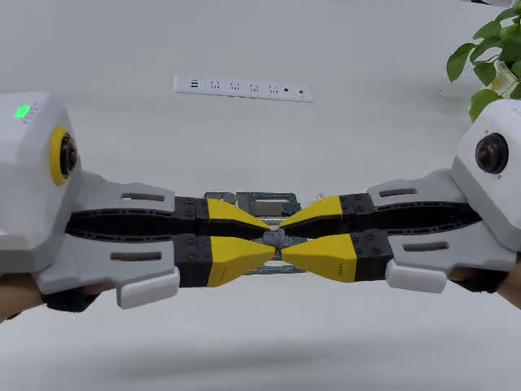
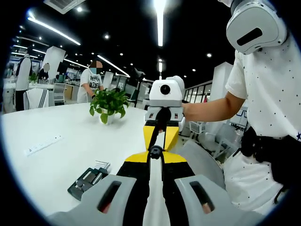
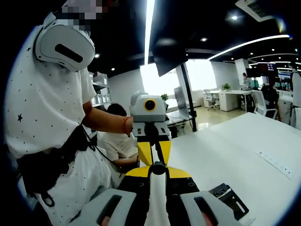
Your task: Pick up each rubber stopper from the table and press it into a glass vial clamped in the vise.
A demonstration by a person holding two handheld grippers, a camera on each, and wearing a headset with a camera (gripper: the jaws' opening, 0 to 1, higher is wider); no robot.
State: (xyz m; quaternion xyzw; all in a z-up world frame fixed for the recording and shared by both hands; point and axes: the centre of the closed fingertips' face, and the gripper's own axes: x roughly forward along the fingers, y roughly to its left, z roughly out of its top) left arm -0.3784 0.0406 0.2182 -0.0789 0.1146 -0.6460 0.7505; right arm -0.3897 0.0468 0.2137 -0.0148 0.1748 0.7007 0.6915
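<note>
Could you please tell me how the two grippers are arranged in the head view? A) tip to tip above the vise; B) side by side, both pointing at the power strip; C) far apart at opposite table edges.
A: the left gripper and the right gripper point at each other, tips meeting over the vise.
</note>
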